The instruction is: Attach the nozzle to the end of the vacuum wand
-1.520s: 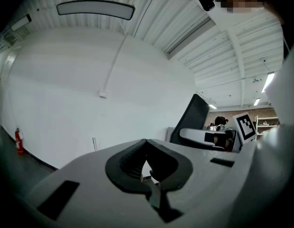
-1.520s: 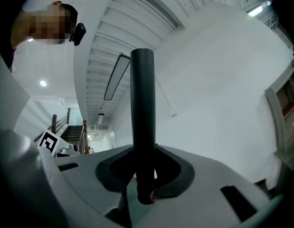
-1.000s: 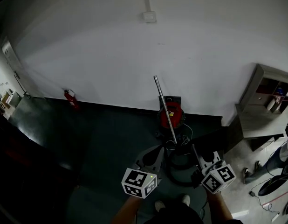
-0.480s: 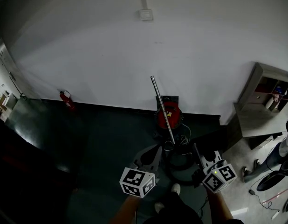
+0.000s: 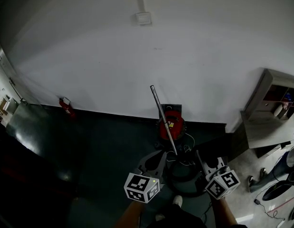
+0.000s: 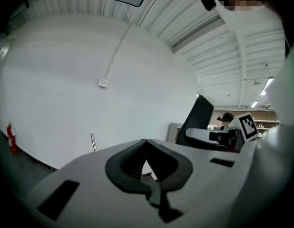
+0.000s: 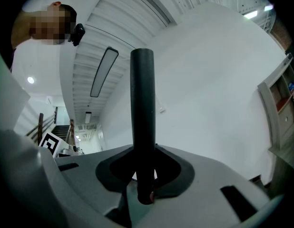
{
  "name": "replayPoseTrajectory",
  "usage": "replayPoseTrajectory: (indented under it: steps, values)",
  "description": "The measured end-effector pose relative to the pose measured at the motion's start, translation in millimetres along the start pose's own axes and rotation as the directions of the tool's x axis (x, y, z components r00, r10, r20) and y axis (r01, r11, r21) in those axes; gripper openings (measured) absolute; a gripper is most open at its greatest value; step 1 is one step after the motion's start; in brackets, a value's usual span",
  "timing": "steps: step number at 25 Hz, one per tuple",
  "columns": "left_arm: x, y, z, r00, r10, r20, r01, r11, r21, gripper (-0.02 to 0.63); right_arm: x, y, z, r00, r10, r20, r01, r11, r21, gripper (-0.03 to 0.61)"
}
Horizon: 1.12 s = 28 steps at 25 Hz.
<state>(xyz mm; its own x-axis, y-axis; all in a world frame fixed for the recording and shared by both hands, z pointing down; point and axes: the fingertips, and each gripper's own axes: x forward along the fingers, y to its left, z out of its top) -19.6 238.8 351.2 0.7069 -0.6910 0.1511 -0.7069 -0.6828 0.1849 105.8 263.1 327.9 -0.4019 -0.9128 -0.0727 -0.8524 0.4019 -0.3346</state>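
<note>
Jaws of the right gripper [image 7: 143, 150] are clamped on the black nozzle [image 7: 142, 103] (it stands upright between them). The left gripper [image 6: 146, 144] is closed and empty. Ahead, the metal wand [image 5: 162, 118] leans up from the red vacuum [image 5: 174, 125] by the wall [image 5: 90, 56].

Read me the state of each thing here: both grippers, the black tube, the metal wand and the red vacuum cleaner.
Left gripper: shut, empty.
Right gripper: shut on the black plastic nozzle tube.
Black plastic nozzle tube: clamped, unattached.
Shiny metal vacuum wand: standing tilted, top end bare.
Red round vacuum cleaner: on the floor by the wall.
</note>
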Motion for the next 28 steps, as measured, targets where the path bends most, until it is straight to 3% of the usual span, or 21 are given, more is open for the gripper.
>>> replayPoseTrajectory:
  steps: [8, 18, 28]
  values:
    - [52.3, 7.6, 7.8, 1.0, 0.017, -0.013, -0.017, 1.0, 0.017, -0.002, 32.3, -37.5, 16.0, 0.999, 0.043, 0.028, -0.044, 0.998, 0.036, 0.092]
    - [75.3, 31.7, 11.3, 0.999, 0.047, -0.024, -0.046, 0.998, 0.035, -0.002, 64.0, -52.0, 10.5, 0.998, 0.07, -0.002, -0.07, 0.997, 0.02, 0.092]
    - [115.0, 93.9, 14.2, 0.999, 0.035, -0.038, -0.034, 0.999, 0.017, -0.002, 131.5, -68.0, -0.6, 0.998, 0.052, -0.017, -0.052, 0.999, 0.011, 0.092]
